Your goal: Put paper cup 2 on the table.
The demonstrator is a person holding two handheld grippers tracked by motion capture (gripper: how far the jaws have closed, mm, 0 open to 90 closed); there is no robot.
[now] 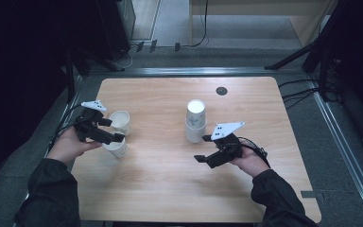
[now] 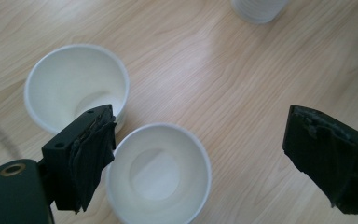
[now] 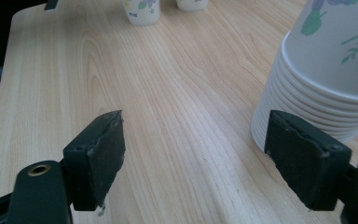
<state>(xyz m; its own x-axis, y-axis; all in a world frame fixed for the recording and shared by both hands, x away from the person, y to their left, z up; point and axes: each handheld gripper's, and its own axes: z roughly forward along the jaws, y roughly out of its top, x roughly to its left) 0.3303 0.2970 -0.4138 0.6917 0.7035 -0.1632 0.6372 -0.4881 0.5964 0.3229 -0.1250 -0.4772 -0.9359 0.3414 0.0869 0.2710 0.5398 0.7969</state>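
Cups [image 2: 158, 172] sit rim to rim beneath the spread left claw [image 2: 205, 158].

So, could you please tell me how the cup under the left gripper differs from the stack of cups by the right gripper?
The single cup stands upright, mouth up; the stack is upside down, base up. The cup is alone and low; the stack holds many nested cups and stands taller. Both are white paper cups on the table.

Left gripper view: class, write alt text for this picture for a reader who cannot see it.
Two empty white paper cups stand upright, side by side on a light wooden table, seen from above. The left gripper has its black jaws wide open, the nearer cup between them. The base of a cup stack shows at the top edge.
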